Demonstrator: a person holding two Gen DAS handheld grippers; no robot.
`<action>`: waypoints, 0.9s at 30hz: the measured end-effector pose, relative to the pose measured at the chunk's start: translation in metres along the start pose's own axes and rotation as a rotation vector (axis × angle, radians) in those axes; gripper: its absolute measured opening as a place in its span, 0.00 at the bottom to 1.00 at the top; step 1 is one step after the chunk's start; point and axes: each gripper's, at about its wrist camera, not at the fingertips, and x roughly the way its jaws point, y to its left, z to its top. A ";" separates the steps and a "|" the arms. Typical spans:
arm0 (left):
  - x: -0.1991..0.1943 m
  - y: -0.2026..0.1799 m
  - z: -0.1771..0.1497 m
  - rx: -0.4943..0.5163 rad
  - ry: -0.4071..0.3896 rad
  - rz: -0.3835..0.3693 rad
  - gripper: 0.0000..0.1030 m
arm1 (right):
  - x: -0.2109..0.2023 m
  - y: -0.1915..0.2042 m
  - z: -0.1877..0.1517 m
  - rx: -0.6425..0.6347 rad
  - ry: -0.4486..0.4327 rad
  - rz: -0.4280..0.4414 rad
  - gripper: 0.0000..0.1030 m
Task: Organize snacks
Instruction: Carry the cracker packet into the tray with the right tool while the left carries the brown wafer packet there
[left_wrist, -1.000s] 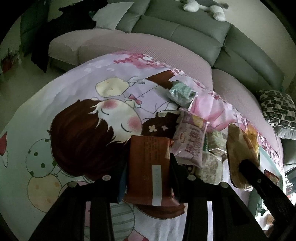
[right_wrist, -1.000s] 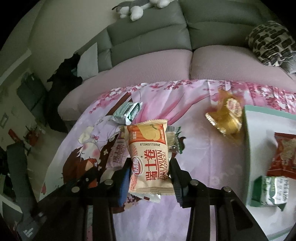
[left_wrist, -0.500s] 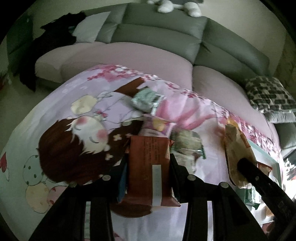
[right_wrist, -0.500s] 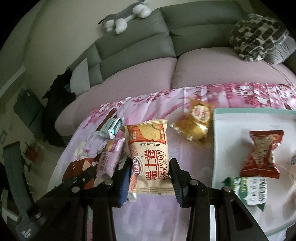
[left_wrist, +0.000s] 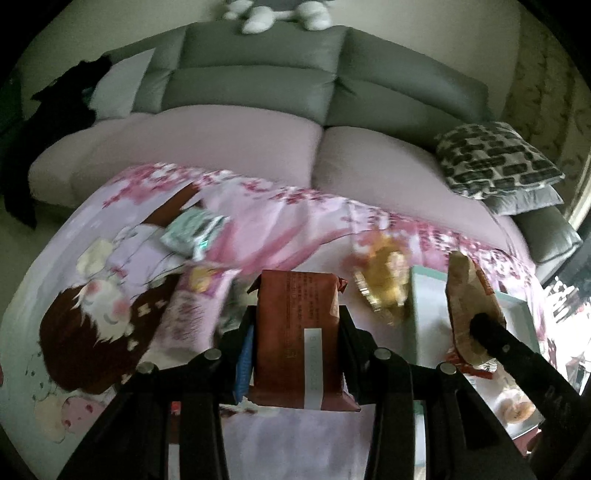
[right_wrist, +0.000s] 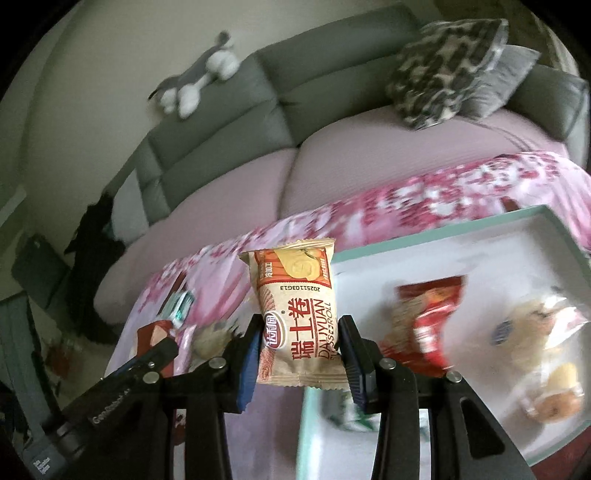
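My left gripper (left_wrist: 295, 328) is shut on a brown snack packet (left_wrist: 299, 332) and holds it above the pink cartoon cloth (left_wrist: 280, 221). My right gripper (right_wrist: 297, 343) is shut on a beige Swiss-roll packet (right_wrist: 295, 306), held over the near-left edge of the white tray with a teal rim (right_wrist: 424, 236). That packet also shows at the right of the left wrist view (left_wrist: 469, 306). The tray holds a red packet (right_wrist: 428, 317), a green-white packet (right_wrist: 343, 417) and clear-wrapped pastries (right_wrist: 546, 332).
On the cloth lie a teal packet (left_wrist: 192, 232), a pink packet (left_wrist: 188, 306) and a gold-wrapped snack (left_wrist: 384, 280). A grey sofa (left_wrist: 258, 85) stands behind, with a patterned cushion (left_wrist: 495, 158) and a plush toy (right_wrist: 199, 85).
Both grippers have swung right toward the tray with their packets still held. The tray now fills the right of the right wrist view.
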 end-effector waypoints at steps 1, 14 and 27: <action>0.000 -0.007 0.002 0.015 -0.004 -0.006 0.41 | -0.003 -0.006 0.002 0.013 -0.010 -0.010 0.42; 0.030 -0.092 0.016 0.177 0.024 -0.115 0.41 | -0.024 -0.076 0.016 0.157 -0.071 -0.117 0.42; 0.072 -0.135 0.001 0.269 0.059 -0.150 0.41 | -0.010 -0.111 0.011 0.210 -0.042 -0.188 0.42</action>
